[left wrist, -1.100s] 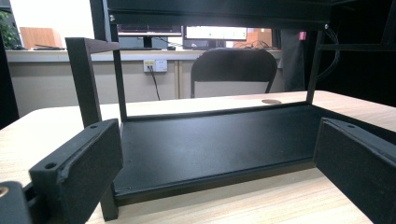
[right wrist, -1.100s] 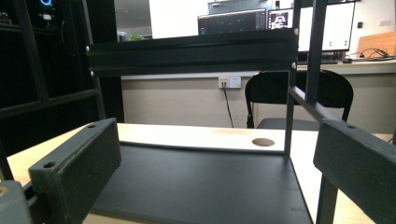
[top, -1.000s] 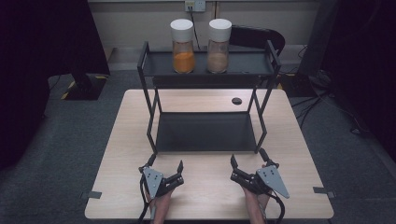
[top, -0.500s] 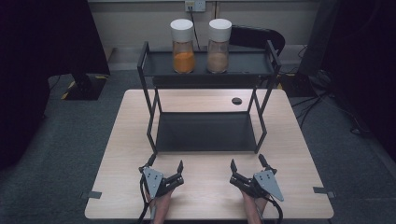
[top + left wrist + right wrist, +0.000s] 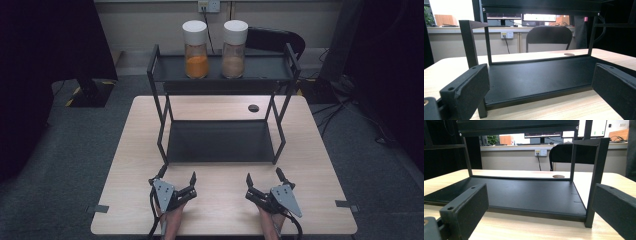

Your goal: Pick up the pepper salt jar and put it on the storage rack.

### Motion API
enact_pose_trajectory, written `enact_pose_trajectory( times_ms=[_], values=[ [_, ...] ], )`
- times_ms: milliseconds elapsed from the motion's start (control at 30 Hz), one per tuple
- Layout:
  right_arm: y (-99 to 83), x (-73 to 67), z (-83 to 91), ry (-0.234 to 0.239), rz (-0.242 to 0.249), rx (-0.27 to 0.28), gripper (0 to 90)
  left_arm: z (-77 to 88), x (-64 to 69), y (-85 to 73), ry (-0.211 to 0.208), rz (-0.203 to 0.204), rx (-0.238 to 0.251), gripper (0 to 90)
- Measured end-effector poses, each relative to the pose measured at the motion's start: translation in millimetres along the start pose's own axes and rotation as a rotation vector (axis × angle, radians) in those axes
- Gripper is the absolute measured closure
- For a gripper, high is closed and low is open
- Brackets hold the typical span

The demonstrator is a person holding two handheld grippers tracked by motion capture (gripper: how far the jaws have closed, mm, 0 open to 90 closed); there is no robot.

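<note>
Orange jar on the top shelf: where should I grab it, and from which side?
Grip the orange jar around its clear body below the white cap, coming from the front with the left tool. It stands upright, the second jar sits beside it, and the shelf's front is open.

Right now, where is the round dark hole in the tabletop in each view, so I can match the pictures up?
High view: the hole lies on the far table edge, behind the rack's lower shelf, right of centre.
Left gripper view: hole right of centre, beyond the shelf.
Right gripper view: hole just left of the rear post.
Shared landmark: the black chair.
</note>
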State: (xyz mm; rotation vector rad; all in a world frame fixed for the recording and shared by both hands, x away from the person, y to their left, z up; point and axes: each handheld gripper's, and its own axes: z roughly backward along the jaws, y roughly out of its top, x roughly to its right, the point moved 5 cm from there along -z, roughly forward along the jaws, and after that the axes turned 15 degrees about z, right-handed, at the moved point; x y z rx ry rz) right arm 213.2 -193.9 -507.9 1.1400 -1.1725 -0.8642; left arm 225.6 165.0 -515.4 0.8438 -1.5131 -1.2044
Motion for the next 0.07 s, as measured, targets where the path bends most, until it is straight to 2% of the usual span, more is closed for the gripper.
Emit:
enact_pose_trajectory(
  times_ms=[67],
  values=[
    [-0.3, -0.6, -0.5, 0.004, 0.008, -0.001, 0.0, 0.0, 0.0, 0.0, 0.0, 0.0, 0.0, 0.7]
  ],
)
